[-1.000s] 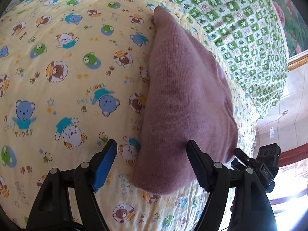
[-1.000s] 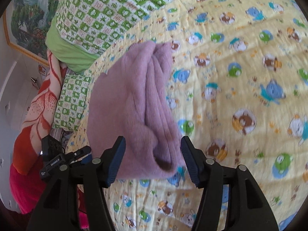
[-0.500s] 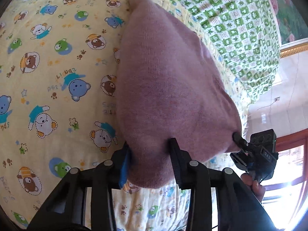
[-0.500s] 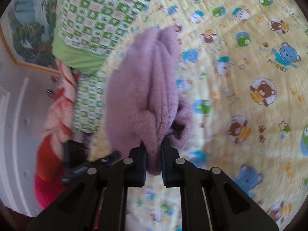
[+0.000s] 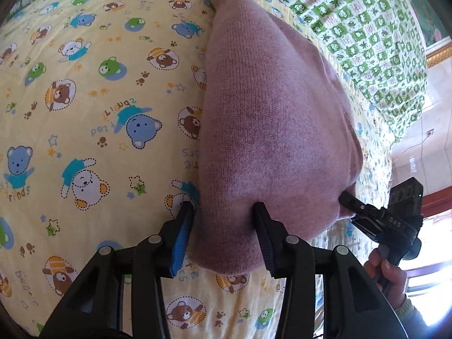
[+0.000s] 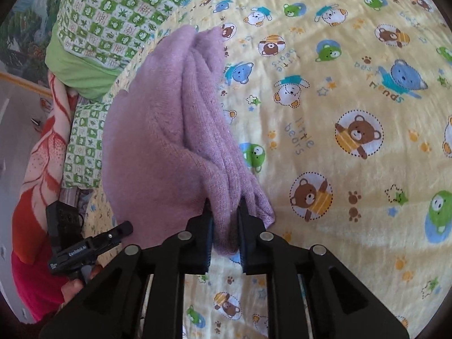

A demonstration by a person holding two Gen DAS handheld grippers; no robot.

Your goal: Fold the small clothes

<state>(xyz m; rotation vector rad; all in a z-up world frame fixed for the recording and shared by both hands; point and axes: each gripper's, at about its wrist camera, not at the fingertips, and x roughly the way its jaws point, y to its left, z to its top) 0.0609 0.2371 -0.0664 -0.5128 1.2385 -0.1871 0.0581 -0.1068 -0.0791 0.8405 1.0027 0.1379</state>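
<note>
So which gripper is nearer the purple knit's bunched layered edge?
Right: the right gripper, jaws opening, has those folds between them. The left gripper, also opening around the purple knit, sits at the smooth side.

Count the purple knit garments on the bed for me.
1. A single folded purple knit garment lies on the yellow bear-print sheet, beside the green checked pillow. More could lie outside both views.

The folded garment (image 5: pixel 271 130) lies on the bed sheet (image 5: pixel 93 90), near one edge of the bed. A quilt (image 5: pixel 364 31) lies on the bed beyond it, along that edge. The left hand-held gripper (image 5: pixel 224 220) straddles 1 near corner of the garment, jaws opening; the right hand-held gripper (image 6: pixel 224 217) pinches the other near corner, jaws also opening.
</note>
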